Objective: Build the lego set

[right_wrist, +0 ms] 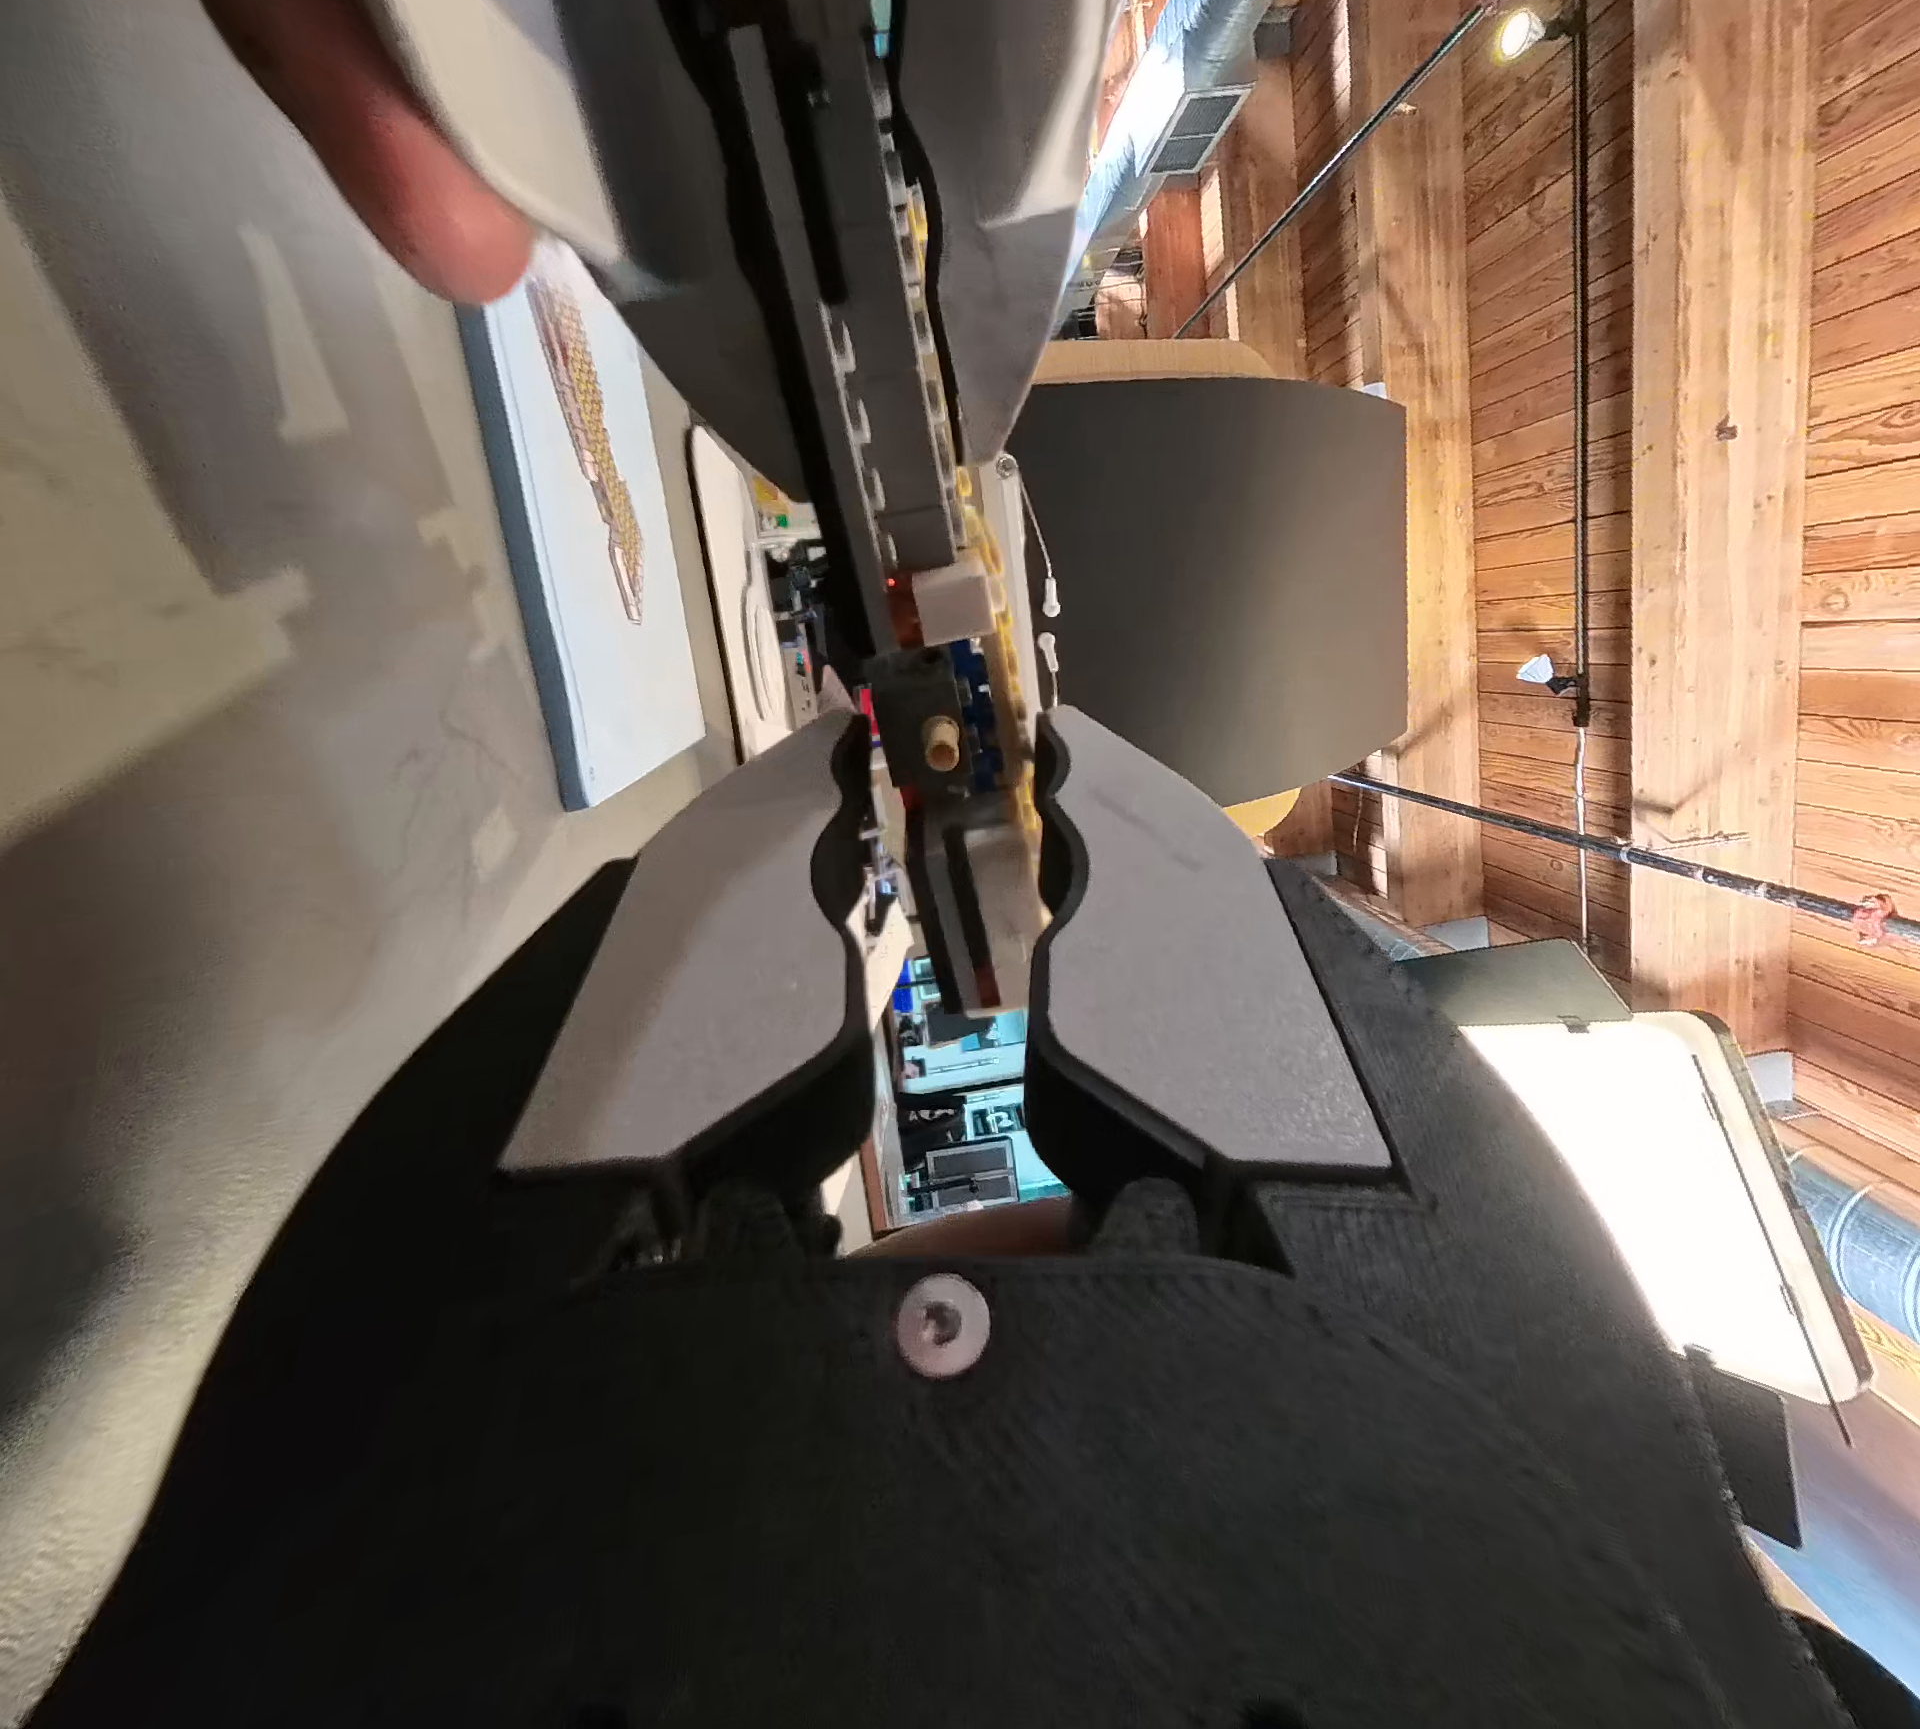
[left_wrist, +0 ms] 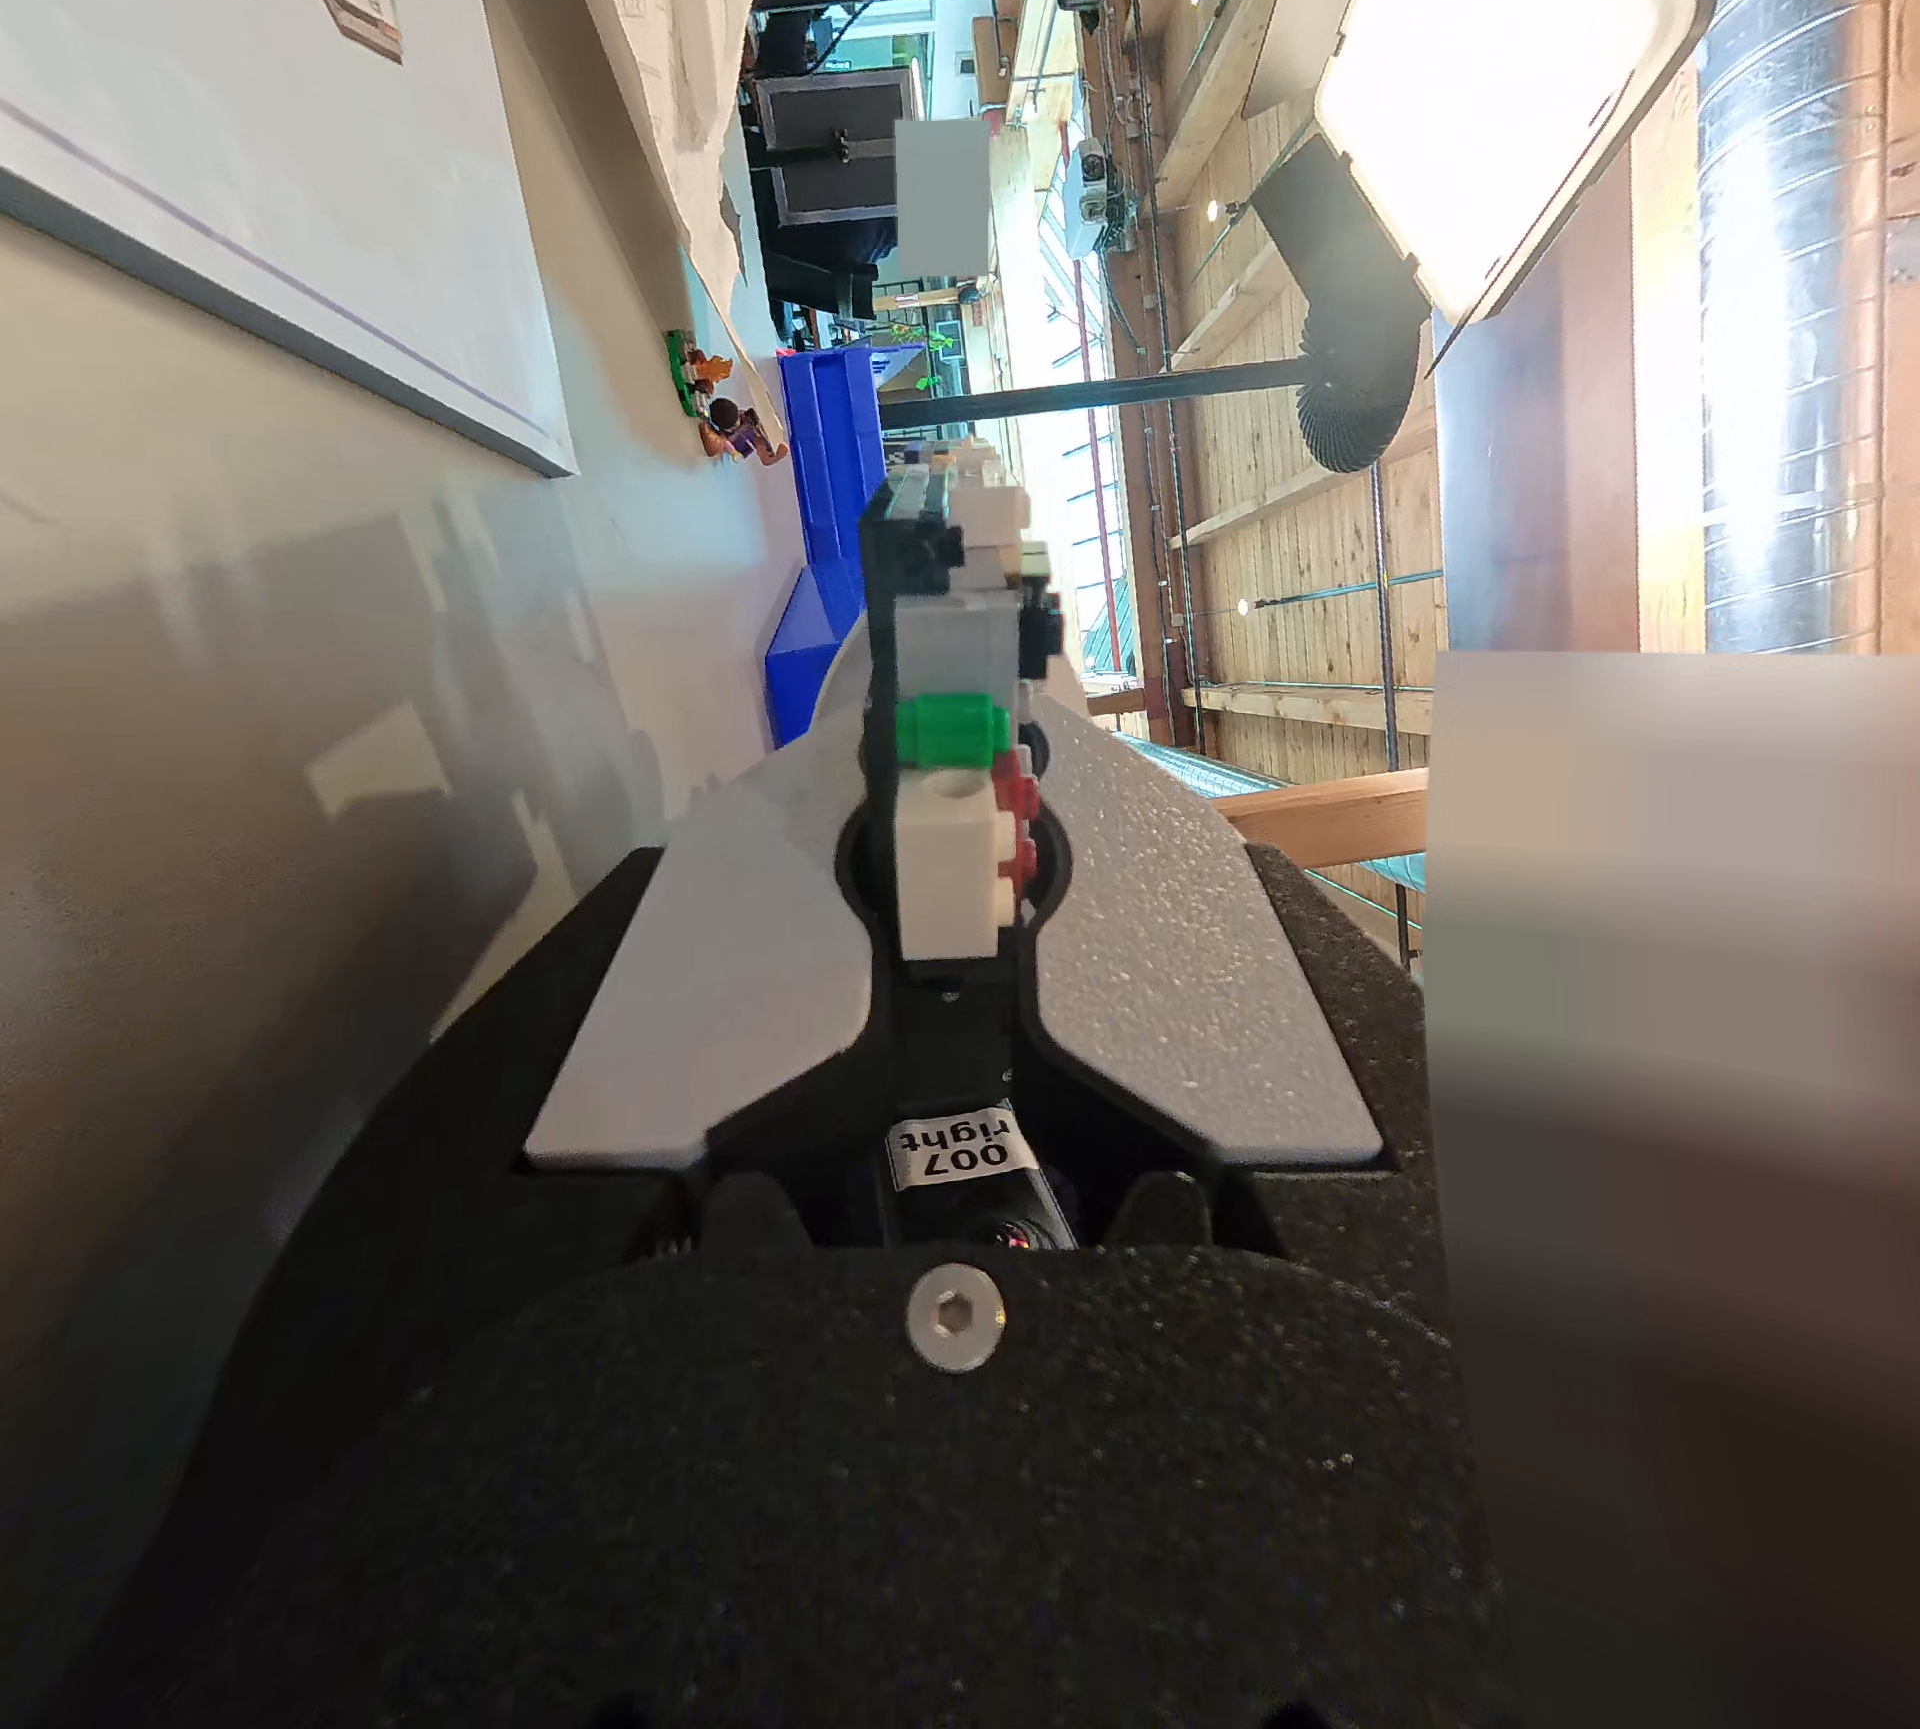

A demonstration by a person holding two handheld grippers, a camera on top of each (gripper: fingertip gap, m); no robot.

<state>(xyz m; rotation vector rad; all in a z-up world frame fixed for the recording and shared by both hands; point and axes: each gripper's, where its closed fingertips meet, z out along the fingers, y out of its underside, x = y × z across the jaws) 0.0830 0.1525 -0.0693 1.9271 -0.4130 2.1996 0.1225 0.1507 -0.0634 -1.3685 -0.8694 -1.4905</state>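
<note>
Left tongs (left_wrist: 951,744) clamped on brick model (left_wrist: 951,640); right tongs (right_wrist: 951,806) part-open around its far end.

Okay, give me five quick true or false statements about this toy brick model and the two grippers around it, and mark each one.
1. The left gripper is clamped on a long toy brick model. True.
2. A green round brick sits next to a white brick on the model. True.
3. The bin on the table is red. False: it is blue.
4. The far end of the model reaches between the right gripper's fingers. True.
5. The walls behind are bare concrete. False: they are wooden planks.
</note>
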